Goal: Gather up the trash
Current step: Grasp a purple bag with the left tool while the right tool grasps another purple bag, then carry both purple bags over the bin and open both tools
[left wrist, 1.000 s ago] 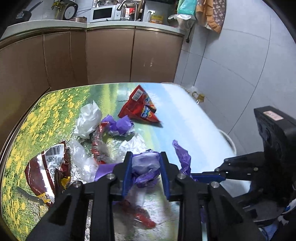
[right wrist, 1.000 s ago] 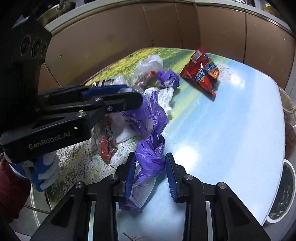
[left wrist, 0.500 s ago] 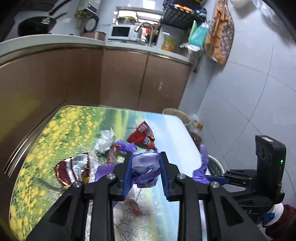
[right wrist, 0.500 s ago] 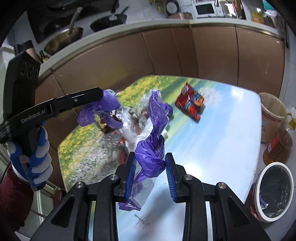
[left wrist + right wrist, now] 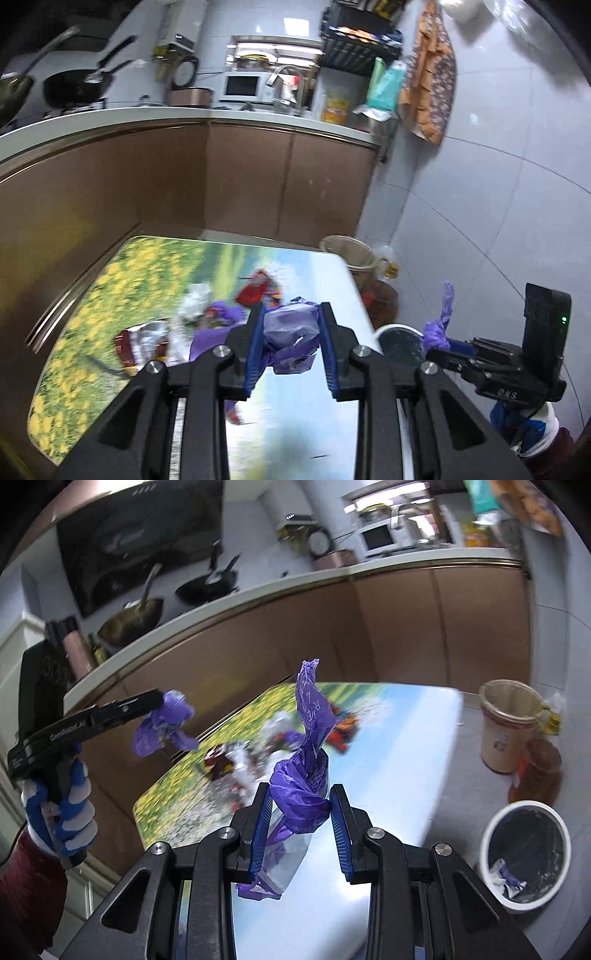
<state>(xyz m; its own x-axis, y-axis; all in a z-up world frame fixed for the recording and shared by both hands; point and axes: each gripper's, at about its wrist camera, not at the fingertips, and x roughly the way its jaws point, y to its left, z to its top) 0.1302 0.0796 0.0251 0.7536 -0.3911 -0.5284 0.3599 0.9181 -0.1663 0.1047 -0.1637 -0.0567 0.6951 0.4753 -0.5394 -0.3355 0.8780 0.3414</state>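
Left gripper [image 5: 291, 338] pinched a crumpled purple wrapper [image 5: 291, 332], right gripper [image 5: 301, 814] pinched a twisted purple bag [image 5: 308, 760], both above the table [image 5: 399, 746], white trash bin [image 5: 526, 853] on the floor beside it.

A lived-in home kitchen.
Brown cabinet doors [image 5: 251, 184] run beneath a pale bench [image 5: 110, 118] bearing a white microwave [image 5: 243, 86], a tap [image 5: 286, 74] and dark pans [image 5: 77, 83] on the stove; a range hood [image 5: 140, 542] hangs above, grey tiles [image 5: 480, 206] line the wall, and a flower-print table [image 5: 122, 295] stands by the cabinets.
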